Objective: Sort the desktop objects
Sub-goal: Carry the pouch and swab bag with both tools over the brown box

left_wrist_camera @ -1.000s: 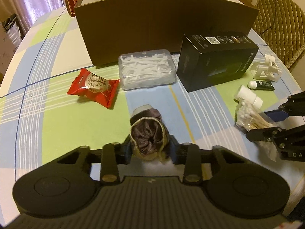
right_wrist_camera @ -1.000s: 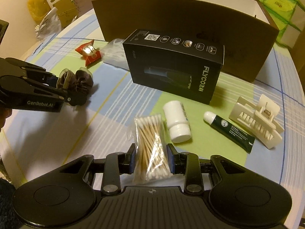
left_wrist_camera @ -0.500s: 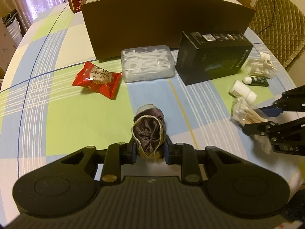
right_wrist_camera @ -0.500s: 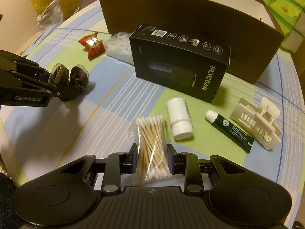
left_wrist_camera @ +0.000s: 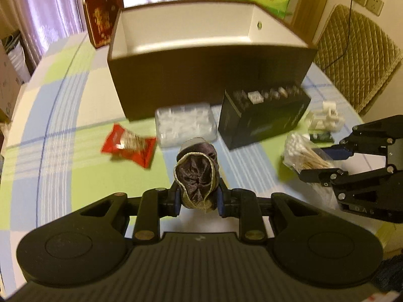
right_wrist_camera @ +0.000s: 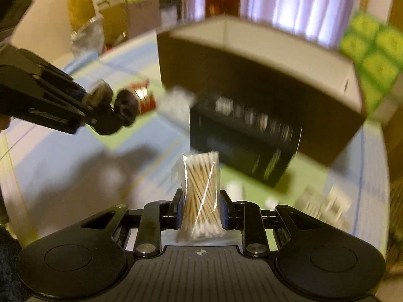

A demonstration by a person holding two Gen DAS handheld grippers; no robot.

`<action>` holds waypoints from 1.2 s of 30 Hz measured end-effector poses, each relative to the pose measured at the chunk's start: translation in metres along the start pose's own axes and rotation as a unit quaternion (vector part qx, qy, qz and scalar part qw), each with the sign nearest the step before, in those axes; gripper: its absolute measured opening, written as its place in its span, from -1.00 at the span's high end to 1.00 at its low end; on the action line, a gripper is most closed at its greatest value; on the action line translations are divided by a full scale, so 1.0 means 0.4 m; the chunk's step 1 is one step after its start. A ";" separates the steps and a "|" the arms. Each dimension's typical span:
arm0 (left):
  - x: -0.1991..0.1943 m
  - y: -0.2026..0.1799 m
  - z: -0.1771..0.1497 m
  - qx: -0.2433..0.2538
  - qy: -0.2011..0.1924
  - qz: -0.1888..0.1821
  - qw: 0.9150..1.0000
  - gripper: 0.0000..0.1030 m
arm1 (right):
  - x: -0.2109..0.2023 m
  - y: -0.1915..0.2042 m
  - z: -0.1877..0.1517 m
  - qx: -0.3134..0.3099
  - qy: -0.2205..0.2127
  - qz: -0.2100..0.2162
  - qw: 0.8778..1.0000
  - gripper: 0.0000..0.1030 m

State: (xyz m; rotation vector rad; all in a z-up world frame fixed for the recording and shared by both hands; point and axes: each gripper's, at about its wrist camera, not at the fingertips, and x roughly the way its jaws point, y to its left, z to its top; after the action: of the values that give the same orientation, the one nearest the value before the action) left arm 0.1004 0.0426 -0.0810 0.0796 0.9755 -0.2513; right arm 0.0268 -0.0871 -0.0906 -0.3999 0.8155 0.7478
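Across the top of my left view sits the big brown box [left_wrist_camera: 209,75], open, white inside, on the checked tablecloth [left_wrist_camera: 63,125]. Below it, centre-right, a black carton [left_wrist_camera: 262,120]; left of that a clear tub [left_wrist_camera: 186,123] and a red snack packet [left_wrist_camera: 131,146]. My left gripper [left_wrist_camera: 199,196] at lower centre pinches a dark pouch [left_wrist_camera: 196,176]. My right gripper [right_wrist_camera: 200,210] clamps a bag of cotton swabs [right_wrist_camera: 201,191], lifted off the cloth.

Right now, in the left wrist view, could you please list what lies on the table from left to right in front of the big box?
Red snack packet → clear floss-pick box → black box → white hair clip.
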 end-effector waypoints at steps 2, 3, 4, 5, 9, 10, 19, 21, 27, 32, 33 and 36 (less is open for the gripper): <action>-0.009 0.003 0.020 0.001 -0.011 0.000 1.000 0.58 | -0.016 0.004 0.014 -0.011 -0.030 -0.011 0.999 0.52; -0.012 0.003 0.029 0.002 -0.015 0.001 1.000 0.58 | -0.020 0.005 0.021 -0.017 -0.041 -0.022 0.999 0.52; -0.015 0.005 0.039 0.003 -0.019 0.002 1.000 0.58 | -0.021 0.005 0.028 -0.022 -0.047 -0.034 0.998 0.52; -0.017 0.006 0.049 0.004 -0.023 0.002 1.000 0.58 | -0.020 0.003 0.034 -0.025 -0.053 -0.049 0.997 0.52; -0.024 0.009 0.086 0.008 -0.044 0.007 0.999 0.58 | -0.024 -0.035 0.062 0.006 -0.078 -0.086 0.993 0.52; -0.026 0.010 0.095 0.009 -0.048 0.007 0.999 0.58 | -0.029 -0.043 0.072 0.010 -0.086 -0.097 0.992 0.53; -0.041 0.012 0.213 0.033 -0.091 0.022 0.995 0.58 | -0.090 -0.184 0.189 0.089 -0.119 -0.114 0.982 0.53; -0.040 0.018 0.246 0.033 -0.099 0.026 0.994 0.58 | -0.098 -0.206 0.217 0.097 -0.124 -0.114 0.981 0.53; -0.018 0.044 0.341 0.027 -0.108 0.036 0.993 0.58 | -0.094 -0.260 0.291 0.114 -0.127 -0.117 0.978 0.53; 0.015 0.068 0.405 0.022 -0.105 0.037 0.994 0.57 | -0.065 -0.310 0.345 0.133 -0.123 -0.110 0.977 0.53; 0.024 0.074 0.416 0.021 -0.101 0.038 0.994 0.57 | -0.057 -0.322 0.352 0.137 -0.121 -0.107 0.977 0.53; 0.057 0.093 0.444 0.017 -0.088 0.039 0.995 0.57 | -0.032 -0.354 0.372 0.149 -0.112 -0.104 0.977 0.53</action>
State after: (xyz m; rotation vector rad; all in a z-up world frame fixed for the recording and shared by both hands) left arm 0.2652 0.0426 -0.0020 0.1244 0.7913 -0.1991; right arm 0.1999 -0.1019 0.0194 -0.1241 0.6479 0.4565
